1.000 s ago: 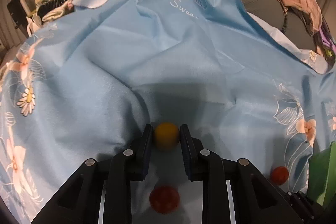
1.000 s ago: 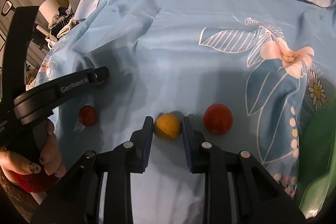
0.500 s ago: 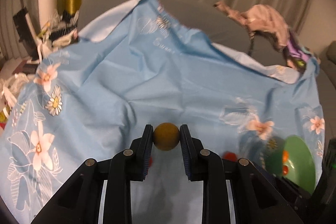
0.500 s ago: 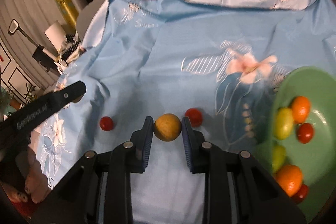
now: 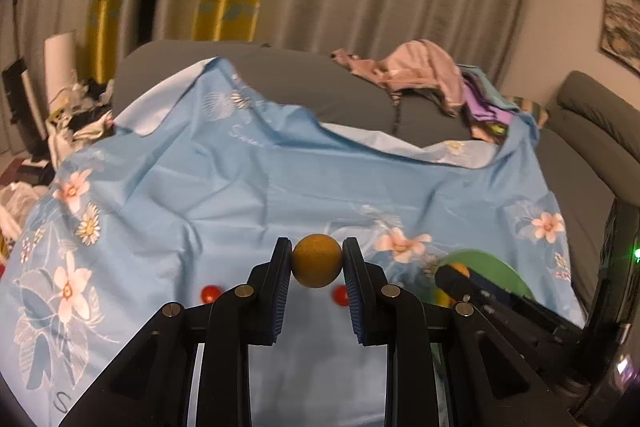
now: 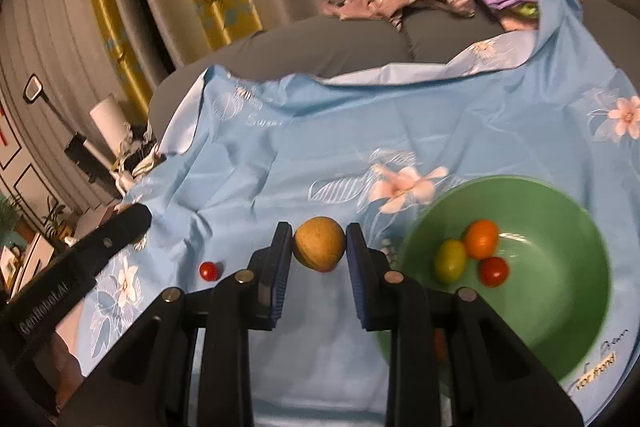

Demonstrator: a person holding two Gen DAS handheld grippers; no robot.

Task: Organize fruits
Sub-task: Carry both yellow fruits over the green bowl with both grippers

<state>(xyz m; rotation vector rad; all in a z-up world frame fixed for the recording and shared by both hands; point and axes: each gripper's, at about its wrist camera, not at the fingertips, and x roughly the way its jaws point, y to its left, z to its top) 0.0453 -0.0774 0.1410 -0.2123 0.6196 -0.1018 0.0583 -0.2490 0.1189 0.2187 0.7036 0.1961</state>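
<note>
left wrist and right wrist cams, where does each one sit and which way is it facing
Left wrist: sits on the left claw, looking forward over the blue cloth toward the sofa; its black fingers clamp a yellow ball fruit.
Right wrist: sits on the right claw, angled down at the cloth and green bowl; its fingers clamp another yellow fruit, and the left claw's arm shows at left.
Shared: the cloth, sofa, bowl and a small red tomato.
</note>
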